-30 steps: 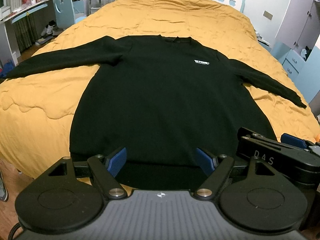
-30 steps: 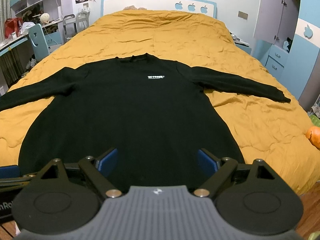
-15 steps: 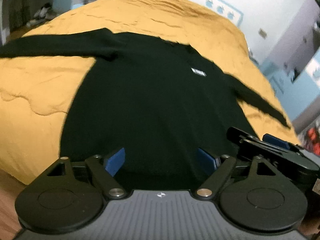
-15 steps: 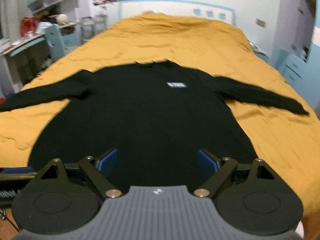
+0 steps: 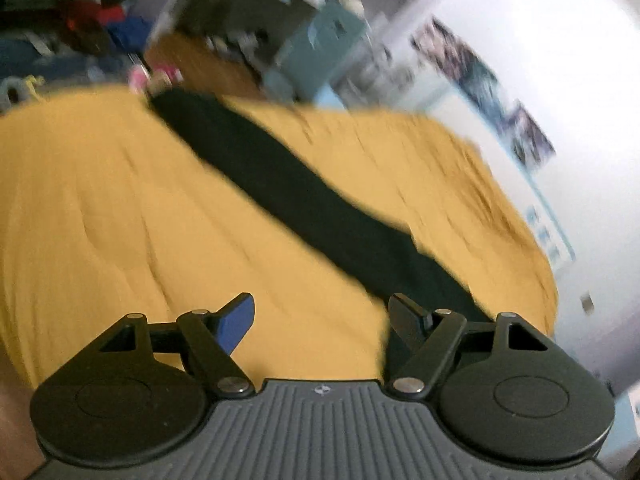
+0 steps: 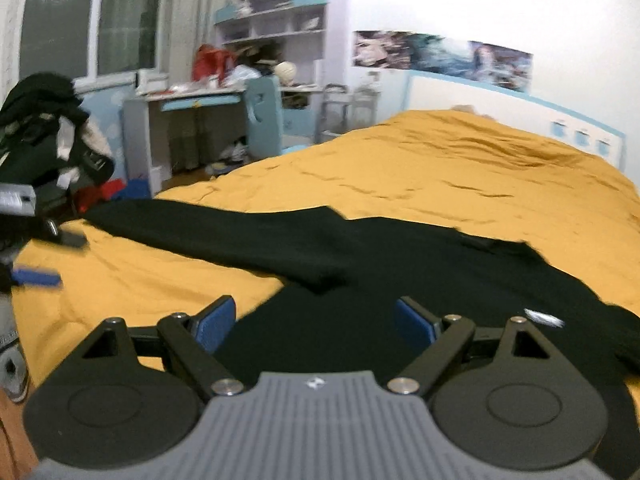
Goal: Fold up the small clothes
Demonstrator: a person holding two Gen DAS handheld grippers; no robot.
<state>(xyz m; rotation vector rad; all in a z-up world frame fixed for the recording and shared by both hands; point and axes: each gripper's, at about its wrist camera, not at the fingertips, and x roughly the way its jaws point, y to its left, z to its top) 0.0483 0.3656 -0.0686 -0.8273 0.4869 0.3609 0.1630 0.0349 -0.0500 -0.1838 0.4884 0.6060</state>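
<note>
A black long-sleeved sweater (image 6: 400, 280) lies spread flat on the bed's orange quilt (image 6: 460, 168). In the blurred left wrist view its left sleeve (image 5: 288, 192) runs diagonally from the far cuff toward my left gripper (image 5: 320, 320), which is open and empty above the quilt, its right finger over the sleeve's base. My right gripper (image 6: 314, 320) is open and empty above the sweater's body near the left armpit. A white chest label (image 6: 544, 317) shows at the right. The left gripper (image 6: 40, 256) also shows at the far left of the right wrist view.
A desk (image 6: 192, 120) with a blue chair (image 6: 266, 116) and cluttered shelves stands left of the bed. A pile of dark clothes (image 6: 44, 128) is at the far left. The white and blue headboard (image 6: 520, 112) is at the back.
Both grippers have swung left from the sweater's hem toward its left sleeve. The left one now faces along the sleeve, the right one the left armpit. Both stay open.
</note>
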